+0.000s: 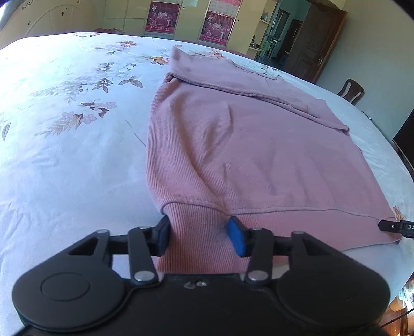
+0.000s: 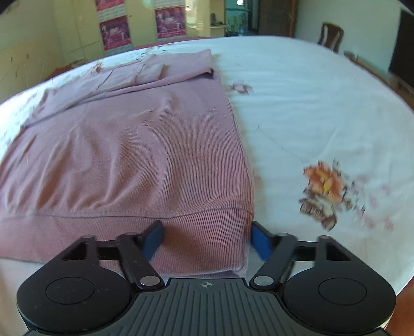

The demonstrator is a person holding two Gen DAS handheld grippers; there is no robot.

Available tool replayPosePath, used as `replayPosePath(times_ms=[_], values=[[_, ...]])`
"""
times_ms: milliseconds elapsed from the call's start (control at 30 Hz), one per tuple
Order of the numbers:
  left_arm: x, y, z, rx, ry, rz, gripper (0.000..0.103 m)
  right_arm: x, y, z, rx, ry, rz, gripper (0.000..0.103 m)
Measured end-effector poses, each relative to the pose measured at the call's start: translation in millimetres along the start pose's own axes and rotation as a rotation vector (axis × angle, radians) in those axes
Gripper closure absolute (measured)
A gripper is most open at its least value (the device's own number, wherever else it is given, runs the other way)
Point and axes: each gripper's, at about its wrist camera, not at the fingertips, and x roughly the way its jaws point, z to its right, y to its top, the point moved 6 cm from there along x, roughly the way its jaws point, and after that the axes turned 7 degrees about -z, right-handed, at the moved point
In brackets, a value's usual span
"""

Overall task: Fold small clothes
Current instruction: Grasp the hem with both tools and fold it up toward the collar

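A pink ribbed sweater [image 1: 245, 144] lies on the bed, its sleeves folded across the far part. My left gripper [image 1: 200, 232] has its fingers on either side of the ribbed hem at the sweater's near left corner, jaws apart with the cloth bunched between them. My right gripper [image 2: 207, 237] stands the same way at the near right corner of the sweater [image 2: 134, 160], jaws wide, the hem between the blue pads [image 2: 261, 243]. The right gripper's tip [image 1: 396, 227] shows at the right edge of the left wrist view.
The bed carries a white sheet with flower prints [image 1: 77, 116]. A flower print [image 2: 326, 191] lies right of the sweater. A wooden chair [image 2: 331, 36] and a cupboard with posters [image 1: 163, 18] stand beyond the bed's far edge.
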Motion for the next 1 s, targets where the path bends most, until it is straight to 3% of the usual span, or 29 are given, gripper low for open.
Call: replayPosePath(times_ms=[100,167,233,400,567,767,1000], values=[[3,2,3,-0.012,-0.061,-0.023,0.091,-4,0,-2,0.002,0.028,-0.011,0.059],[5,5,6,-0.014,-0.084,-0.028,0.094,-5,0,-1,0.014,0.054,-0.022,0.072],[5,9,6,-0.032,-0.117,-0.024,0.094,-6,3,-2,0.04,0.112,-0.039,0.093],[-7,31,6,-0.065,-0.174,0.045,0.094,-18,20,-10,0.029,0.163,0.009,0.093],[-20,76,17,-0.028,-0.19,0.15,0.094,-35,62,-14,0.036,0.211,0.101,0.093],[-15,150,28,0.0,-0.188,0.269,0.094,-36,140,-21,0.028,0.242,0.215,0.093],[20,230,36,0.01,-0.162,0.357,0.094,0,238,-37,0.016,0.268,0.282,0.094]])
